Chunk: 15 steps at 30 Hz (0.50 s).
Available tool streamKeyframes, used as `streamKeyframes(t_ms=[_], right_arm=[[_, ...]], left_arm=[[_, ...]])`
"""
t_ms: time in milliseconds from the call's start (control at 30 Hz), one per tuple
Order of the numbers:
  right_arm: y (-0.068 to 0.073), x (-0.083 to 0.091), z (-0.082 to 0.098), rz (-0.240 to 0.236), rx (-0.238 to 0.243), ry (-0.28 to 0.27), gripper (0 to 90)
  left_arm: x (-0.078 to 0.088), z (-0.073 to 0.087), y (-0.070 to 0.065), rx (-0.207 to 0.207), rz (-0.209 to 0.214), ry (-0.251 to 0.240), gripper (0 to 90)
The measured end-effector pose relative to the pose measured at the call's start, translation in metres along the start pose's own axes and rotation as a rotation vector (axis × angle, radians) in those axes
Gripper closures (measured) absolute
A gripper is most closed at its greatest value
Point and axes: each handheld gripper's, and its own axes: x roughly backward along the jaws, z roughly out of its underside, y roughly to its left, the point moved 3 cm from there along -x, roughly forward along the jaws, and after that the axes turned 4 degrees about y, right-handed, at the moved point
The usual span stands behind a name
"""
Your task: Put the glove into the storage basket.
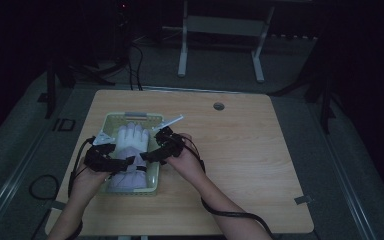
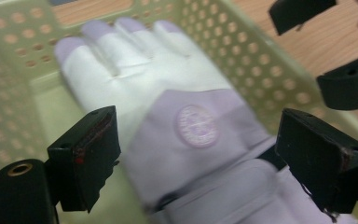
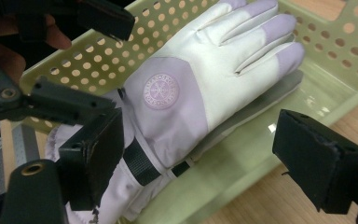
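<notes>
High view: glove (image 1: 130, 150) lies in the basket (image 1: 111, 120); both tools, left (image 1: 127, 162) and right (image 1: 145, 156), spread.

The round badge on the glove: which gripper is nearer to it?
Left, narrowly. The left gripper, jaws open, hangs over the glove cuff just below the badge; the right gripper, also open, sits off over the basket rim.

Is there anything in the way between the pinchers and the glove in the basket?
Nothing visible. The glove lies flat in the perforated basket, its top uncovered. The left gripper and right gripper both stand open around its cuff end, pads clear of the fabric, with only the basket's low walls at the sides.
</notes>
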Motion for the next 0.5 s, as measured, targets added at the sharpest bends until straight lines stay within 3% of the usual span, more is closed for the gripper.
streamKeyframes(t_ms=[300, 500], right_arm=[[-0.009, 0.019, 0.01, 0.01, 0.02, -0.018, 14.9], [-0.016, 0.032, 0.019, 0.024, 0.026, -0.02, 14.9]], left_arm=[[0.002, -0.008, -0.03, -0.047, 0.049, -0.039, 14.2], [-0.003, -0.011, -0.047, -0.055, 0.084, -0.046, 14.1]])
